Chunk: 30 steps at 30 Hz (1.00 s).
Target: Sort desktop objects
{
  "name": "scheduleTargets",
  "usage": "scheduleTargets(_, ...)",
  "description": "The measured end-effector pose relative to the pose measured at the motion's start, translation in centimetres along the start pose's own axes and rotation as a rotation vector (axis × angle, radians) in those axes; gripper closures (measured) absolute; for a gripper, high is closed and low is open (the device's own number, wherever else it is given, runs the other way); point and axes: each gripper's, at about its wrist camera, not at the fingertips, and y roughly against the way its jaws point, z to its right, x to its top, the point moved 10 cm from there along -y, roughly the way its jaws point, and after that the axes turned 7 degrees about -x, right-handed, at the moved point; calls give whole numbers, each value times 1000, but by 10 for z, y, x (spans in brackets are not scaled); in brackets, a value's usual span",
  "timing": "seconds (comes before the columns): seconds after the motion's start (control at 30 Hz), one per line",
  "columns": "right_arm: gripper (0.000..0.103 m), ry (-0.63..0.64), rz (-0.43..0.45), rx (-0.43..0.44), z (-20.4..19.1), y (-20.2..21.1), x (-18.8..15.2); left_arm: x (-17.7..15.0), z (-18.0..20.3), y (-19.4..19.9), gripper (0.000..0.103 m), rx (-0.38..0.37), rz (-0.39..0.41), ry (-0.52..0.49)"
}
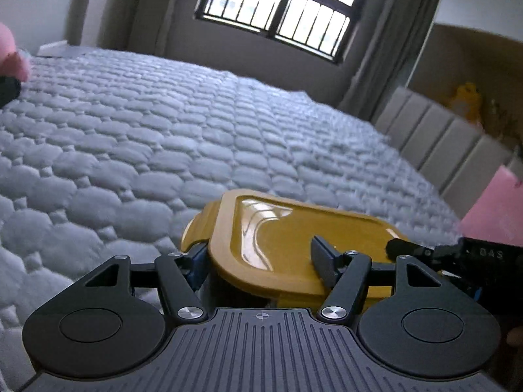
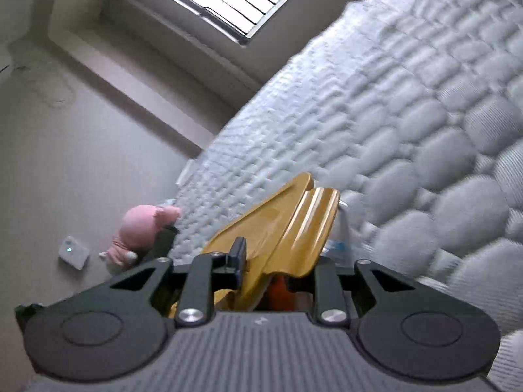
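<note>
**Yellow lid held between both grippers above the quilted bed**

The left gripper [image 1: 258,258] sits at the near edge of a mustard-yellow, rounded-rectangular plastic container lid [image 1: 294,241]. Its fingers stand apart, one on either side of the lid; the right finger's ribbed pad [image 1: 322,259] lies over the lid's glossy top face, the left finger is against the lid's outer edge near a side latch flap. Whether they press firmly cannot be told.

In the right wrist view, the right gripper [image 2: 278,261] meets the same yellow lid [image 2: 287,225] from another side. The lid stands steeply tilted between its fingers, the left finger [image 2: 238,254] lying against the lid's face; the right finger is hidden behind the lid, so the grip cannot be confirmed. Something orange [image 2: 278,290] shows beneath the lid, unidentifiable.

The lid is above a grey quilted mattress cover [image 1: 130,137]. A pink plush toy [image 2: 140,228] lies at the far edge of the bed, near a small white device [image 2: 73,252] with a lit dot. A barred window [image 1: 278,9] is in the far wall.
</note>
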Motion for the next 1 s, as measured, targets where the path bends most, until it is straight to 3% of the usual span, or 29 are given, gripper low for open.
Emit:
scheduleTargets(0.13,73,-44,-15,7,18,-10,-10,-11,1,-3,33,35,-13,-26)
scheduleTargets(0.17,67,-52,-14,16,22,-10,-13,-11,1,0,27,59,-4,-45)
scheduleTargets(0.2,59,-66,-9,32,27,-8,-16,-8,-1,8,12,92,21,-70)
scheduleTargets(0.23,56,-86,-2,59,31,-5,-19,-4,-5,16,7,113,48,-80)
scheduleTargets(0.27,50,-118,6,98,34,0,-21,0,-9,22,6,132,76,-87)
scheduleTargets(0.37,31,-150,15,153,36,7,-21,11,-20,34,6,112,121,13)
scheduleTargets(0.5,30,13,34,-76,35,18,-22,29,-28,30,6,74,115,104)
scheduleTargets(0.6,29,33,61,-174,42,29,-18,30,-30,18,6,44,66,115)
scheduleTargets(0.7,34,-34,120,-160,46,34,-12,31,-32,7,6,14,17,126)
scheduleTargets(0.83,37,9,175,-272,39,18,8,27,-48,-3,6,-20,-44,182)
scheduleTargets(1.0,47,-22,296,-266,34,2,11,18,-64,-8,6,-55,-73,245)
